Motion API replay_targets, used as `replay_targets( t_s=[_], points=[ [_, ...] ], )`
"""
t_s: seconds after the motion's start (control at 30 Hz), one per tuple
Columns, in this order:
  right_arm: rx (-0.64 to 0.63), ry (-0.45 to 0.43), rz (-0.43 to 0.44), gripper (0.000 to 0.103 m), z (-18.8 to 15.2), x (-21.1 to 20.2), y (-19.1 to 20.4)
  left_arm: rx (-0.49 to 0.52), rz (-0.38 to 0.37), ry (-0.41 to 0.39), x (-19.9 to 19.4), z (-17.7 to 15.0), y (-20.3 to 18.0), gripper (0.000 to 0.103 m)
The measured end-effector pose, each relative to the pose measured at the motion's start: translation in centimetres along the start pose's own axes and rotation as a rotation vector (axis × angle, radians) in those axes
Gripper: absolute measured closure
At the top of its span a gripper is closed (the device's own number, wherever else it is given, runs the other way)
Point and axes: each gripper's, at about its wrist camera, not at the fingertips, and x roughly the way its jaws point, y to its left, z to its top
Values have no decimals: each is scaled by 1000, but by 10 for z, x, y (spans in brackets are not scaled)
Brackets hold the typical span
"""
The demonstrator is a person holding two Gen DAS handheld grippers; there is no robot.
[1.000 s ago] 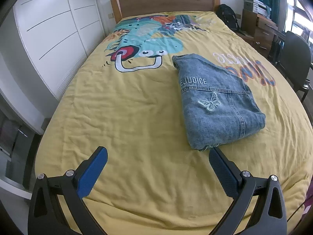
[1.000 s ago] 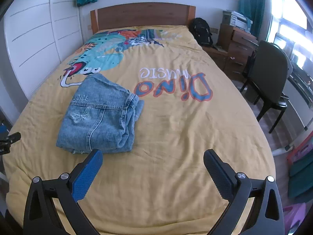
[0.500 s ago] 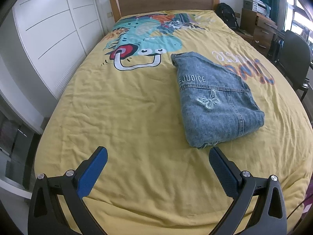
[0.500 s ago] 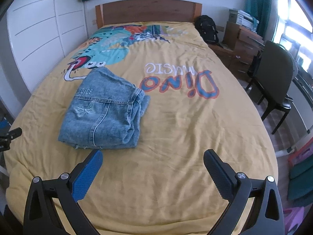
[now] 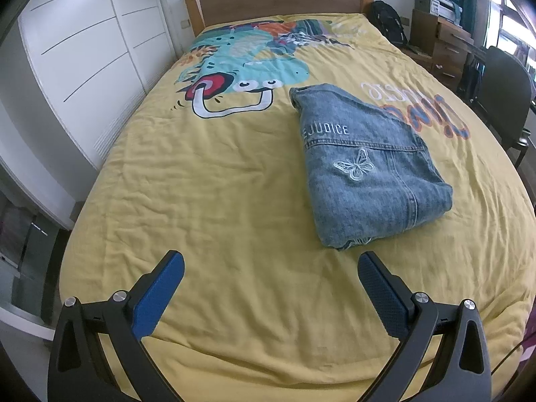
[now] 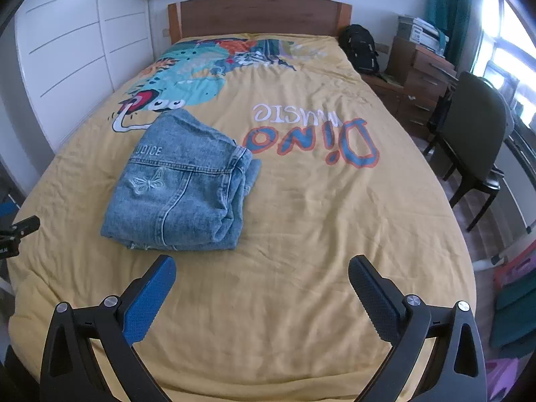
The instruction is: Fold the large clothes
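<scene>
A folded blue denim garment (image 5: 365, 171) with a white butterfly and lettering lies on the yellow bedspread (image 5: 207, 187); it also shows in the right wrist view (image 6: 181, 187). My left gripper (image 5: 271, 261) is open and empty, held above the foot of the bed, just short of the garment's near edge. My right gripper (image 6: 261, 268) is open and empty, near the foot of the bed, to the right of the garment's near edge. Neither gripper touches the denim.
A wooden headboard (image 5: 281, 0) is at the far end. White wardrobe doors (image 5: 77, 53) run along the left. A black chair (image 6: 475, 140), wooden drawers (image 6: 422, 77) and a black backpack (image 6: 360, 50) stand on the right. A piece of the other gripper (image 6: 16, 234) shows at the left edge.
Both grippers have drawn back slightly from the bed and lifted a little. The folded denim has not moved. Both stay open.
</scene>
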Motion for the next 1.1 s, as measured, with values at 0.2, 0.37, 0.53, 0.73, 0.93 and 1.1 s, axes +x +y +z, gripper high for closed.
replay_targets(
  t_s=[0.2, 0.37, 0.53, 0.73, 0.93, 1.1],
  points=[
    [-2, 9, 11, 0, -2, 3, -1, 10, -2, 4, 0, -1, -1, 1],
    [-9, 16, 14, 0, -2, 5, -1, 10, -1, 5, 0, -1, -2, 1],
    [-13, 22, 16, 0, -4, 7, -1, 20, -3, 6, 0, -2, -2, 1],
    [-17, 22, 16, 0, -3, 8, 1, 19, -3, 5, -1, -2, -2, 1],
    [-19, 28, 16, 0, -3, 9, 1, 22, -7, 7, 0, -1, -2, 1],
    [-19, 36, 14, 0, -3, 11, -1, 26, -8, 8, -1, -1, -3, 1]
  ],
)
